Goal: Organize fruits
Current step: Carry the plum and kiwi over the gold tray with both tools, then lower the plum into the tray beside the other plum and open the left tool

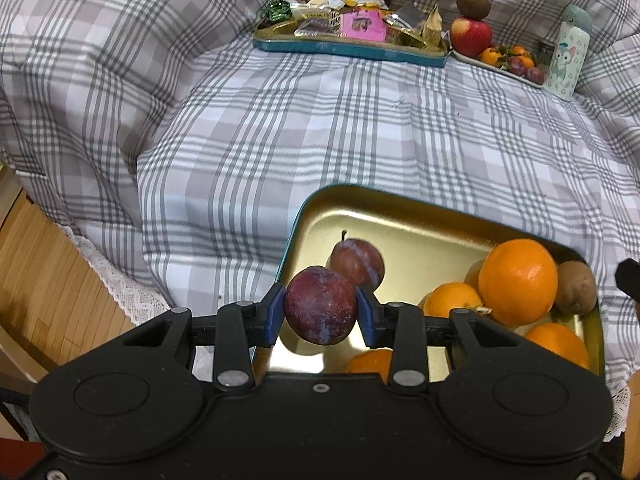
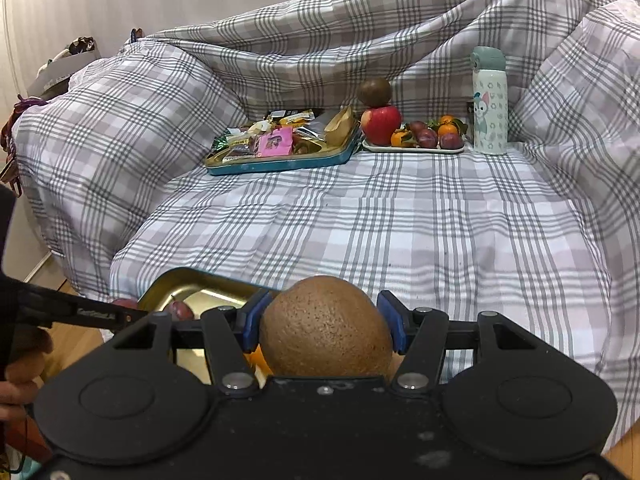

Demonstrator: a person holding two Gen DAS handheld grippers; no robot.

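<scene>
My left gripper (image 1: 321, 312) is shut on a dark red plum (image 1: 320, 305) and holds it over the near left corner of a gold tin tray (image 1: 400, 216). In the tray lie another plum (image 1: 357, 259), several oranges (image 1: 517, 282) and a kiwi (image 1: 575, 288). My right gripper (image 2: 322, 322) is shut on a brown kiwi (image 2: 325, 328) above the same tray (image 2: 192, 284). At the back a white plate (image 2: 412, 149) holds an apple (image 2: 381, 123) with a kiwi (image 2: 374, 92) on top, plums and small oranges.
A blue-rimmed tray of snacks (image 2: 280, 146) stands at the back, left of the white plate. A pale thermos bottle (image 2: 489, 100) stands right of the plate. Plaid cloth (image 2: 360, 220) covers the surface and bulges up at the sides. Wooden floor (image 1: 48, 280) lies below left.
</scene>
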